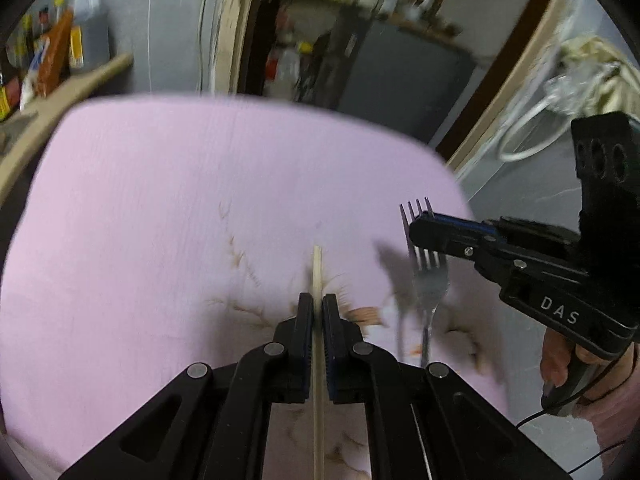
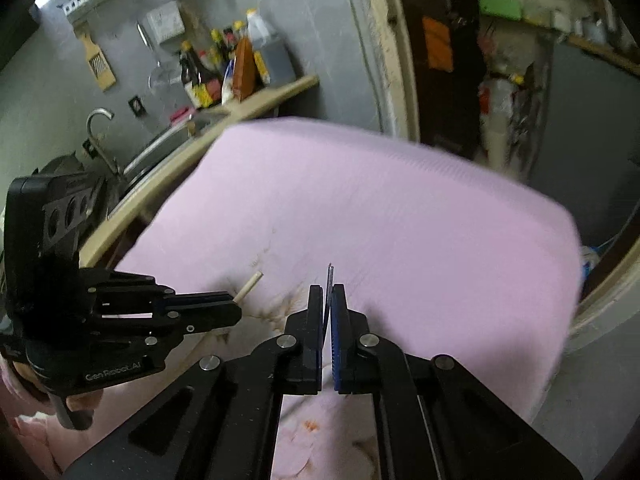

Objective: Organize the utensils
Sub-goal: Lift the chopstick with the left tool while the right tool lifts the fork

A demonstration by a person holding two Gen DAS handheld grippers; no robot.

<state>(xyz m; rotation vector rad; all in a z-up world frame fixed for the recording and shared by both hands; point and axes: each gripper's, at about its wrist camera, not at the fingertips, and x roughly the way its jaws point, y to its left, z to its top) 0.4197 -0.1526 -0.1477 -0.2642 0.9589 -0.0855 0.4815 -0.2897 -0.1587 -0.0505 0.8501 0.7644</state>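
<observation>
Holding a thin pale wooden chopstick, the left claw is above the pink cloth-covered desk; the right claw beside it grips a silver metal fork.

We record a polished metal fork, glossy, and a pale wooden chopstick, matt and smooth. The bench carries a pink cloth cover, matt, finely ribbed, stained brown. Both the left claw and the right claw are matt black plastic with bright metal rivets.
</observation>
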